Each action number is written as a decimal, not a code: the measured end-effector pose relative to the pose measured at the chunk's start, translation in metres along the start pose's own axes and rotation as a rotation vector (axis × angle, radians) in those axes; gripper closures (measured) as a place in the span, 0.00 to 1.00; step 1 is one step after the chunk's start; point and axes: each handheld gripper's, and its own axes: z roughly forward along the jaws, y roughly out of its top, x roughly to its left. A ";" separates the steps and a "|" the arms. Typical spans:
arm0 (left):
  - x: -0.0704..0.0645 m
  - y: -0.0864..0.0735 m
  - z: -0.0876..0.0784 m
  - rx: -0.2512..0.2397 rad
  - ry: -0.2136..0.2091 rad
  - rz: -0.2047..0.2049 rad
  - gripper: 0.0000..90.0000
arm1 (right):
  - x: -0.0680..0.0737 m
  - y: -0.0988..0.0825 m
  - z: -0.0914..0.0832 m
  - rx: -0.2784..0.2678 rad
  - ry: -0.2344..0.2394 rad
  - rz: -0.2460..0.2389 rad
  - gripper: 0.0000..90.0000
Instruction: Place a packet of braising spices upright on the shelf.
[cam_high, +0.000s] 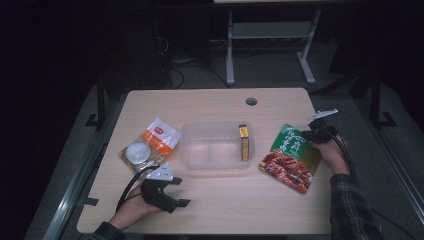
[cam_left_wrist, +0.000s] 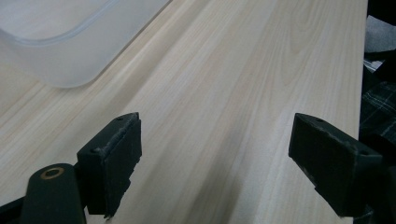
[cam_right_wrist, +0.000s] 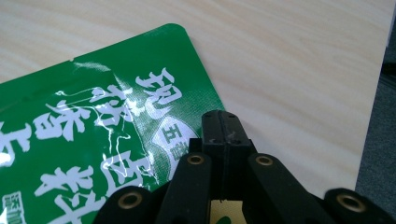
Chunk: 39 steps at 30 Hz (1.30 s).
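**Table from above — right gripper at the green pouch**

Clear plastic bin (cam_high: 216, 145) sits mid-table, a yellow-topped brown box (cam_high: 243, 142) upright against its right wall. Left of the bin — an orange-and-white packet (cam_high: 161, 135) lying on a clear bag with a round white item (cam_high: 136, 153). Right gripper (cam_high: 316, 131) meets the far right edge of the green-and-red pouch (cam_high: 290, 157). Left gripper (cam_high: 167, 194) rests near the front edge, left of centre, above bare wooden table (cam_high: 240, 200).

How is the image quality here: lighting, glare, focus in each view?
High view: dim, the room behind black, the table evenly lit, small print unreadable. Left gripper view: bright, the wood sharp, the clear container washed out, the left gripper jaws soft. Right gripper view: white glare streaks on the green pouch, the right gripper sharp.
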 end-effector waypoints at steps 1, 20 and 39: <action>-0.001 -0.001 0.000 0.000 -0.002 0.001 0.19 | 0.002 -0.002 -0.002 0.003 0.001 -0.002 1.00; -0.003 0.003 0.004 0.011 0.002 0.033 0.18 | 0.038 -0.034 -0.034 0.019 0.038 -0.057 1.00; -0.003 -0.001 0.003 0.014 0.020 0.046 0.18 | 0.084 -0.060 -0.062 0.045 0.084 -0.156 1.00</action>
